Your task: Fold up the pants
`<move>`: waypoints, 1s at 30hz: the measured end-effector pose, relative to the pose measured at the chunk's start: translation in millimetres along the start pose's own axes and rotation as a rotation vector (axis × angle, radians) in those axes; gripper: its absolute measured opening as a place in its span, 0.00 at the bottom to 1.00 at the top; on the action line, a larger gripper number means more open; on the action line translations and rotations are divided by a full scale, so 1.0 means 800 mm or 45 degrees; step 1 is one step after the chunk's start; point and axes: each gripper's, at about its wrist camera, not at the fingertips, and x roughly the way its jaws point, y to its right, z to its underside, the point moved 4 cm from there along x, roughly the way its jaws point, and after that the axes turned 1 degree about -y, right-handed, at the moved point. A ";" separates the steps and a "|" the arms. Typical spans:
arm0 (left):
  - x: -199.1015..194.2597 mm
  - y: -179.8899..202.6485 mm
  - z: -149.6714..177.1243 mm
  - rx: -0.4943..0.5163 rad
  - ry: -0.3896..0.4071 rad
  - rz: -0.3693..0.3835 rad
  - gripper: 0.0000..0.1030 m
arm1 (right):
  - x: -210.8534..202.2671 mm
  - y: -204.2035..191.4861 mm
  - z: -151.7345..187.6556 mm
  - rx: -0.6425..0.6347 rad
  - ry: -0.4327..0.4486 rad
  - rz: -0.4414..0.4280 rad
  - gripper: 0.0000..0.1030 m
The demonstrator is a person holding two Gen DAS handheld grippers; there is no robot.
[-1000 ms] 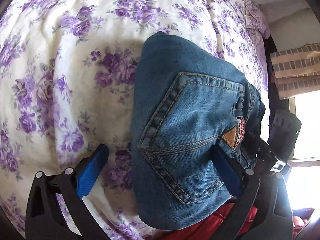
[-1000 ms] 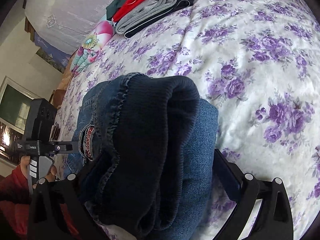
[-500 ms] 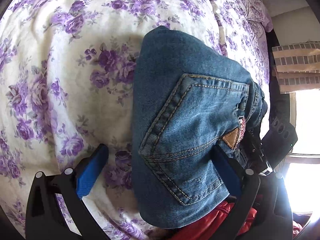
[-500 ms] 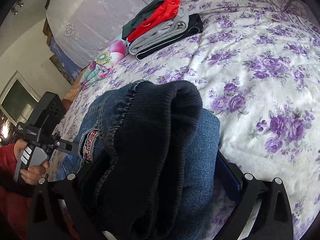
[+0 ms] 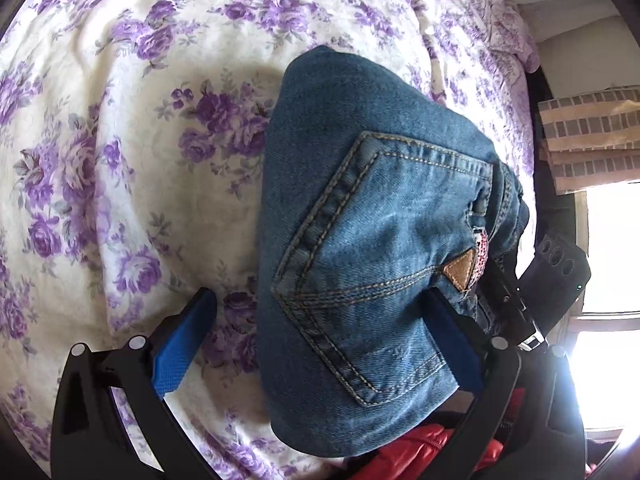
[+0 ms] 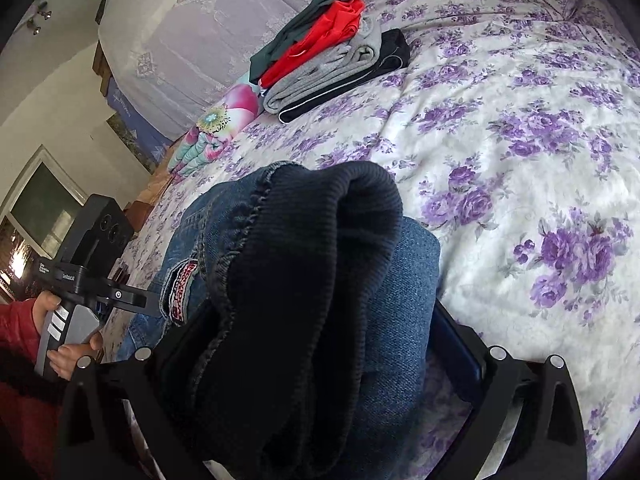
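Jeans [image 5: 372,248] are held folded into a thick bundle above the bedspread [image 5: 100,152], pocket side up, long axis running away from the left gripper [image 5: 320,344]. That gripper's blue pads are spread wide, one under the denim. The right gripper [image 6: 320,360] is clamped on the dark waistband end. Folded clothes [image 6: 328,52] are stacked far across the bedspread.
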 end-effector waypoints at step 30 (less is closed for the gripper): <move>-0.032 0.068 0.004 -0.148 0.323 -0.490 0.96 | -0.055 0.038 0.008 0.085 -0.422 -0.552 0.97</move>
